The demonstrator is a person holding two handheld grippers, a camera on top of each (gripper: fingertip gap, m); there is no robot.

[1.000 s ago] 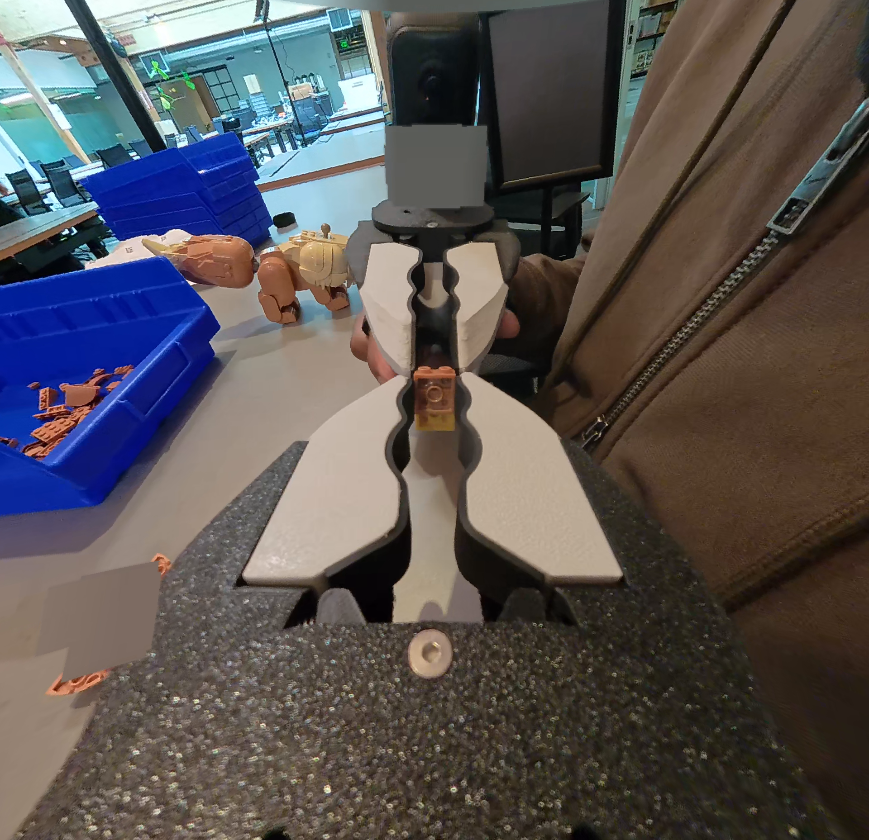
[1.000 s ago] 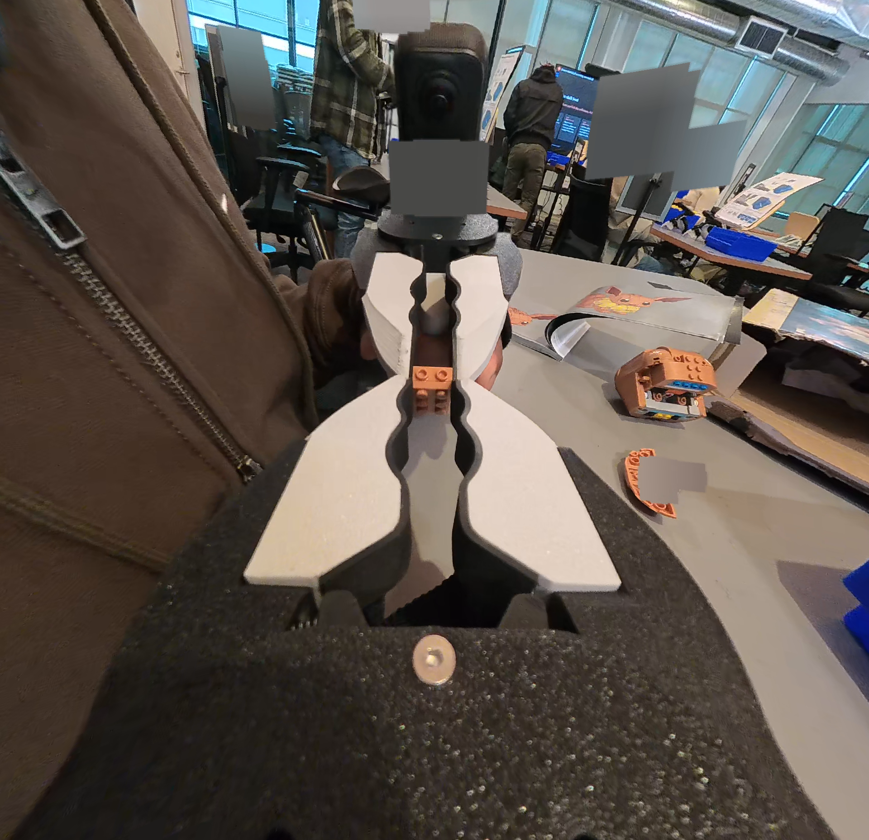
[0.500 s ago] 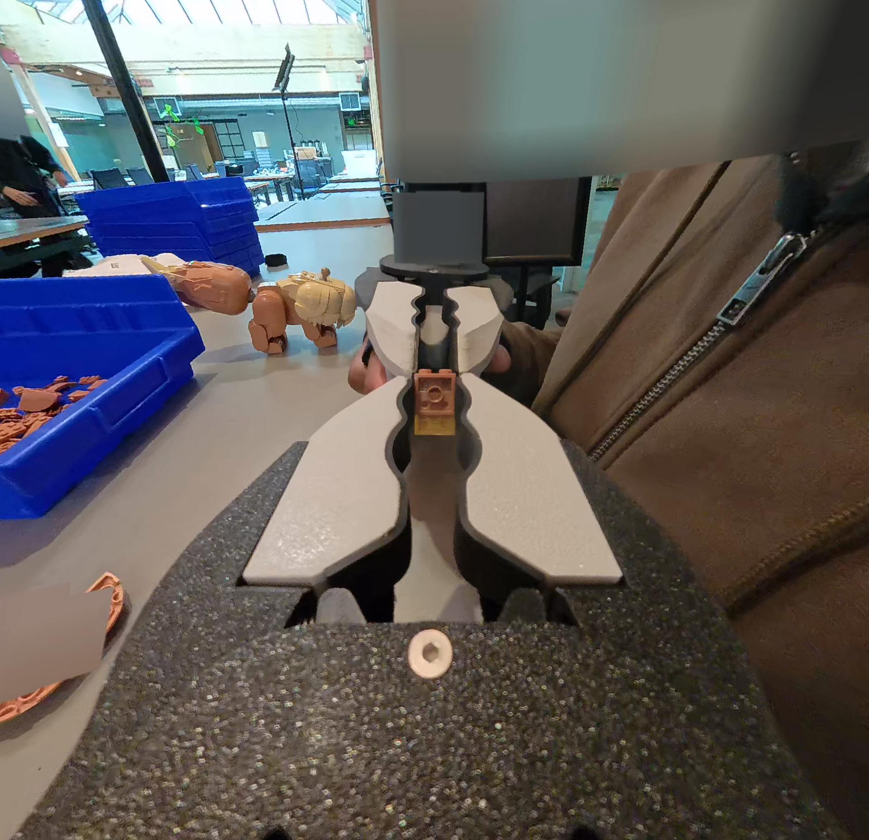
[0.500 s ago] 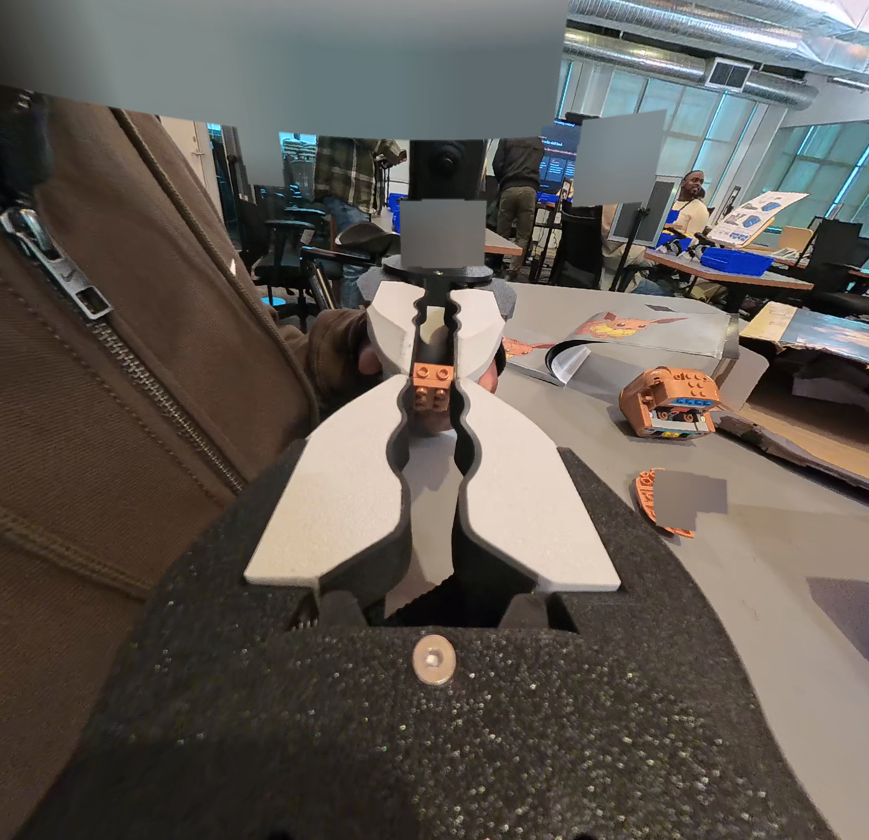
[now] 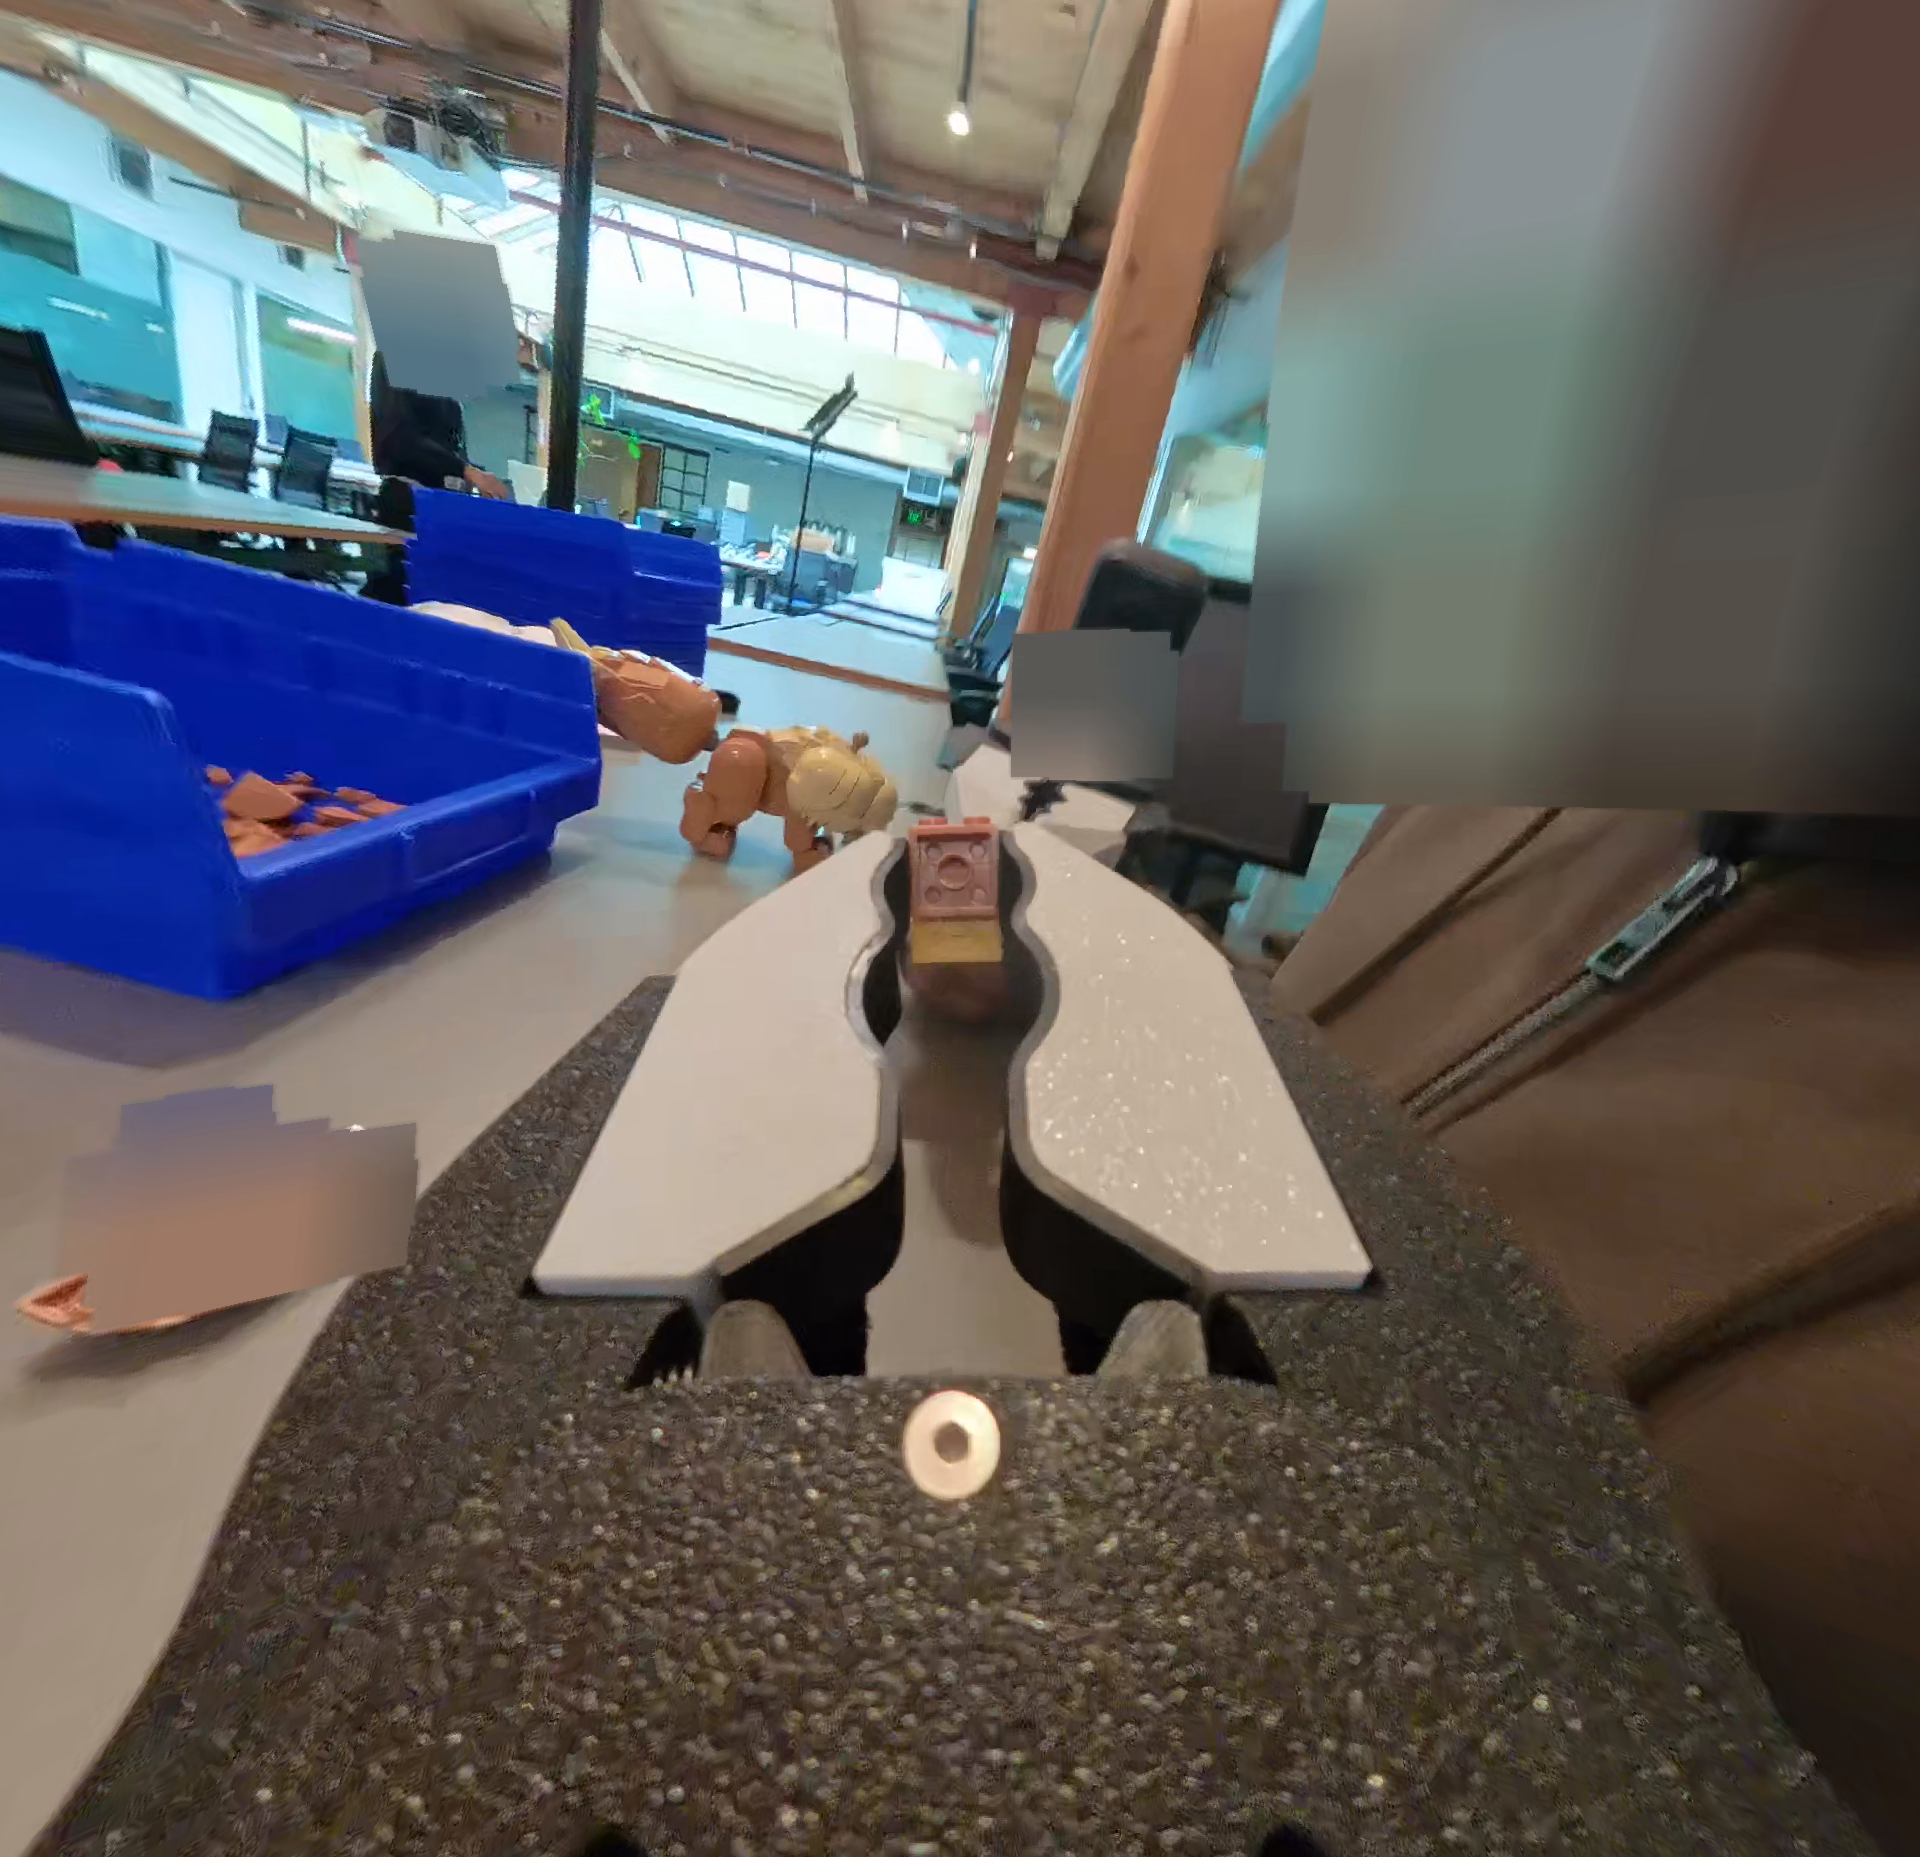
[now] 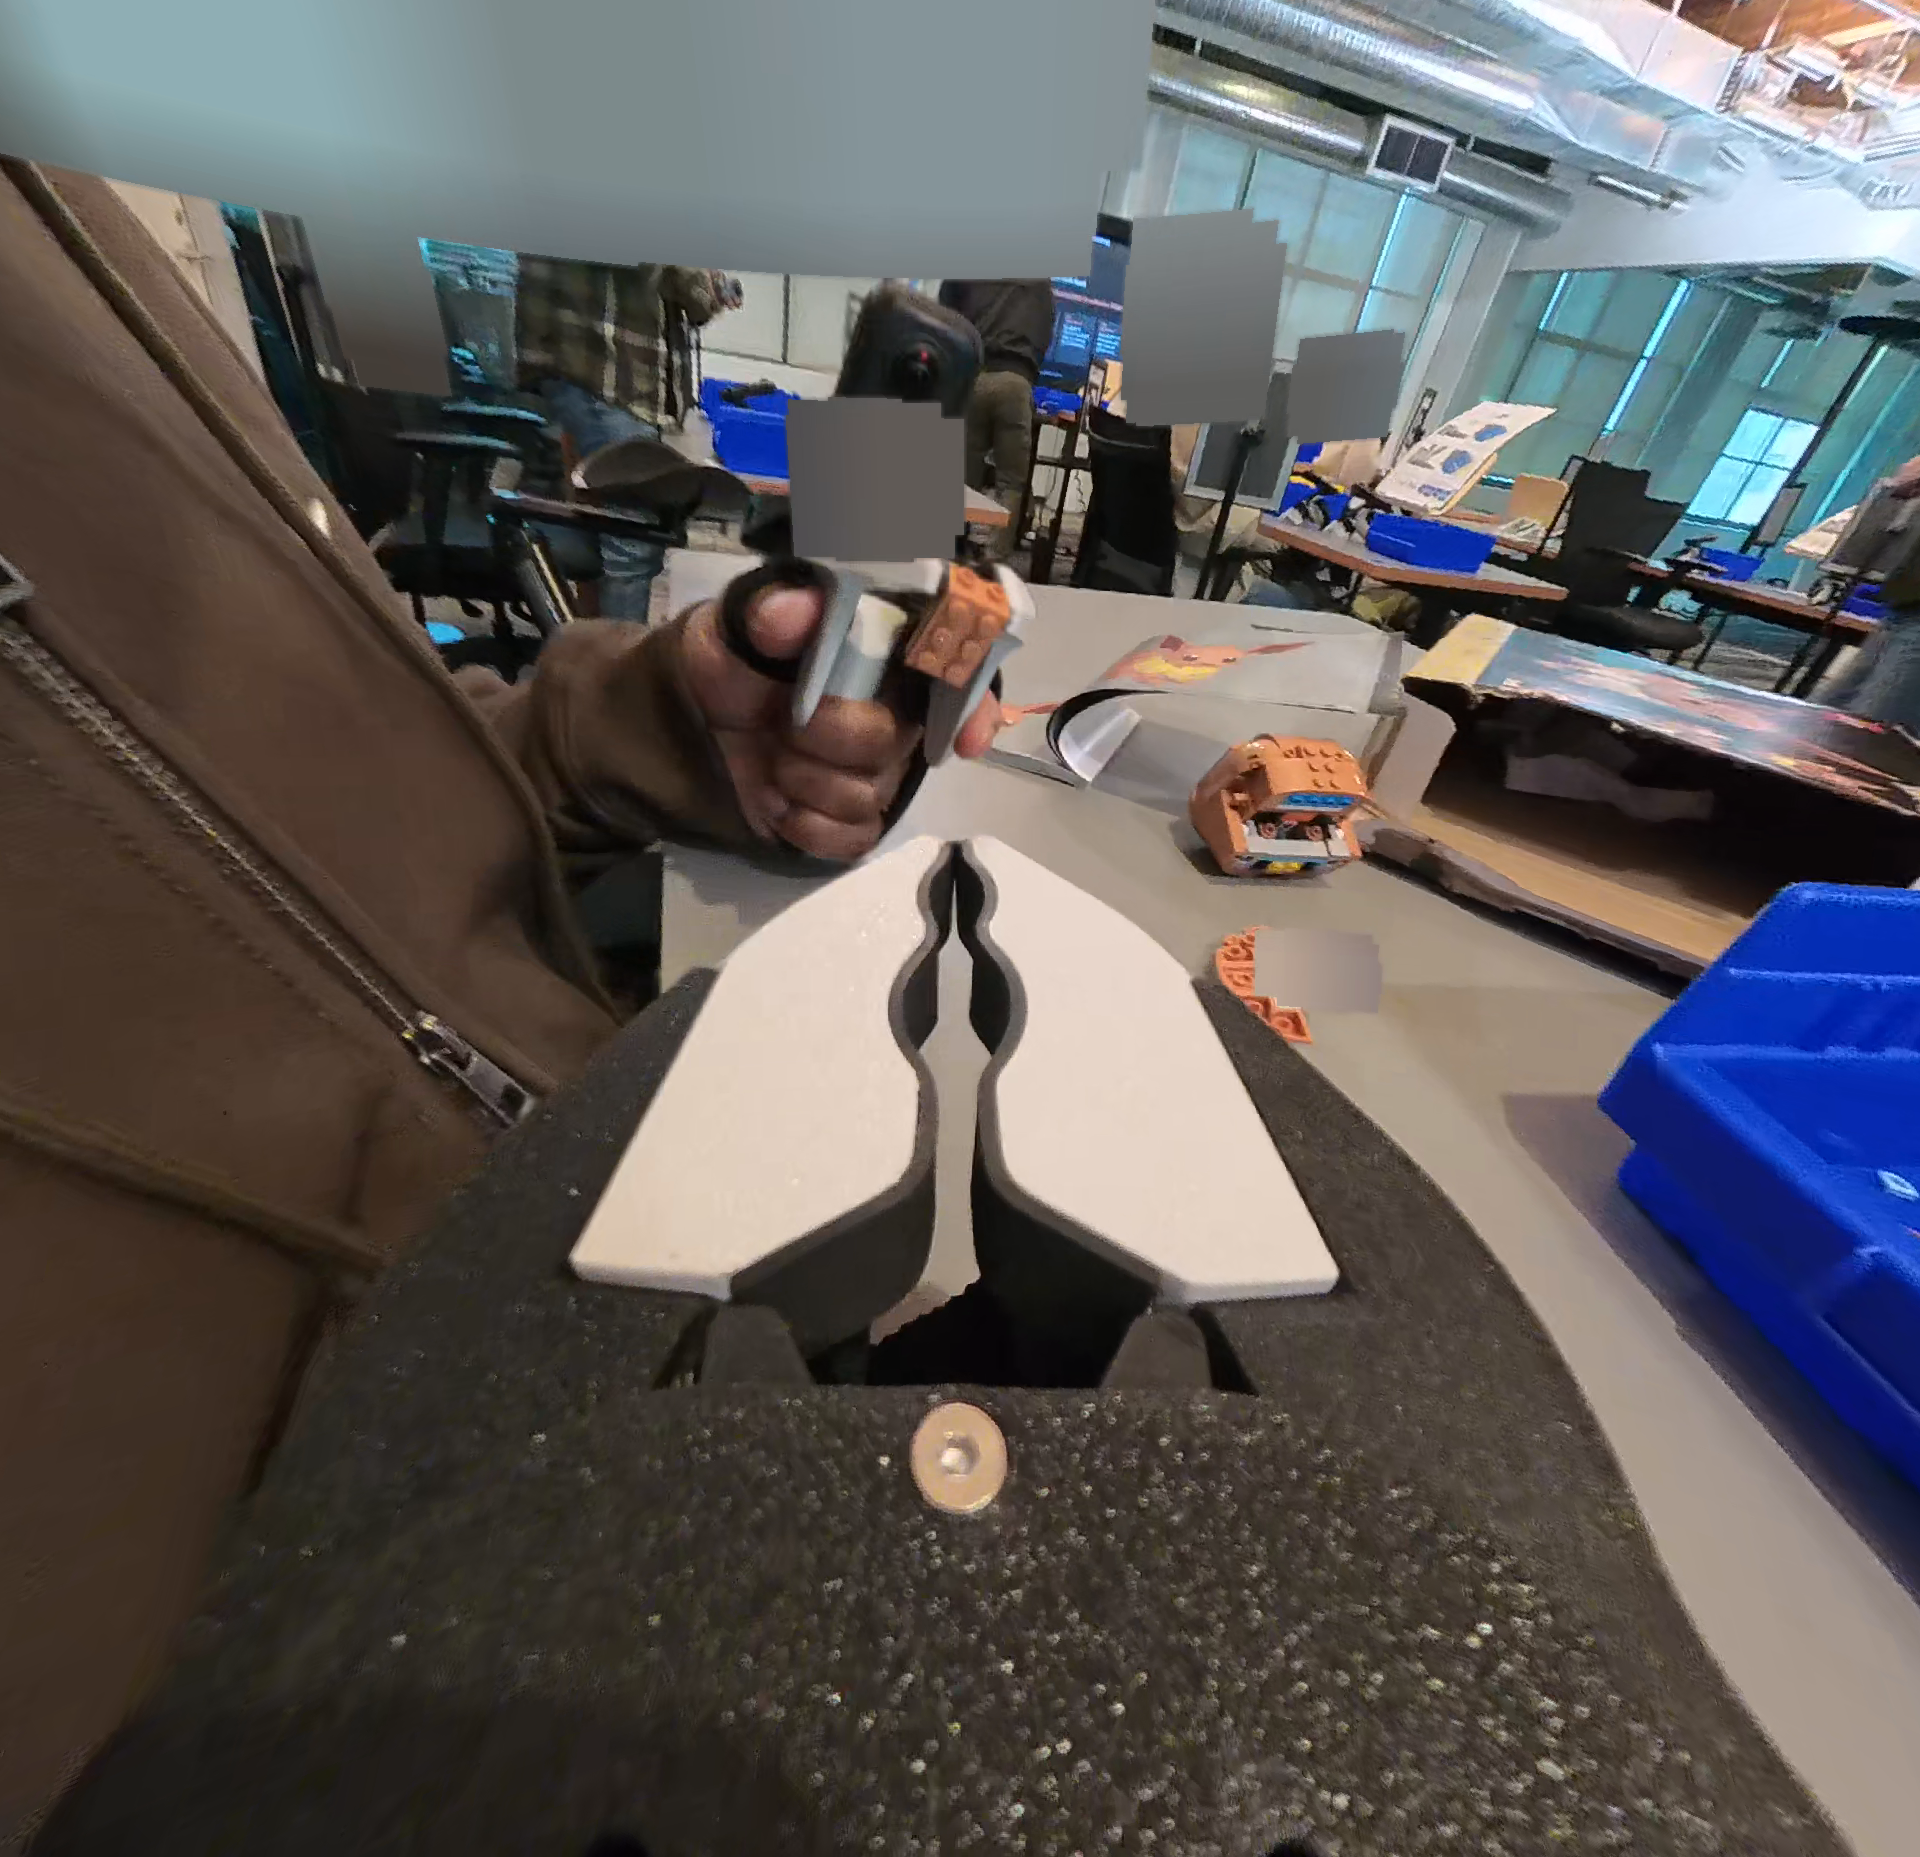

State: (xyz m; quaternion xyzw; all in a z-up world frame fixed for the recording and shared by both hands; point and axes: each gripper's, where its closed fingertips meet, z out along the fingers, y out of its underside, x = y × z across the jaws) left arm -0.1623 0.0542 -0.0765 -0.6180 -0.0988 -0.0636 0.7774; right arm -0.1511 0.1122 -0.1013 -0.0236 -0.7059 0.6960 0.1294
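My left gripper [image 5: 951, 857] is shut on a small brown brick stack [image 5: 953, 877] with a tan layer under it, held above the grey table [image 5: 499, 997]. In the right wrist view the same left gripper [image 6: 925, 654] is held in a hand, with the brown brick stack [image 6: 961, 631] between its tips. My right gripper [image 6: 961, 853] is shut and empty. It sits lower than the left gripper and apart from it, with its tips pointing at the hand.
A blue bin [image 5: 312, 872] with brown pieces stands at the left, with a tan brick animal [image 5: 821, 789] behind it. In the right view there are a brown brick model [image 6: 1278, 810], an open booklet [image 6: 1195, 685], a cardboard box [image 6: 1662, 758], another blue bin [image 6: 1766, 1132] and a brown jacket [image 6: 208, 768]. Some 7 cm of space lies between my two pairs of fingers. Between my left fingertips and the brown brick model [image 6: 1278, 810] there is roughly 20 cm.
Both grippers held the brick stack tip to tip before. My right gripper has let go, closed empty and drawn back. The left gripper keeps the stack and has swung upward.
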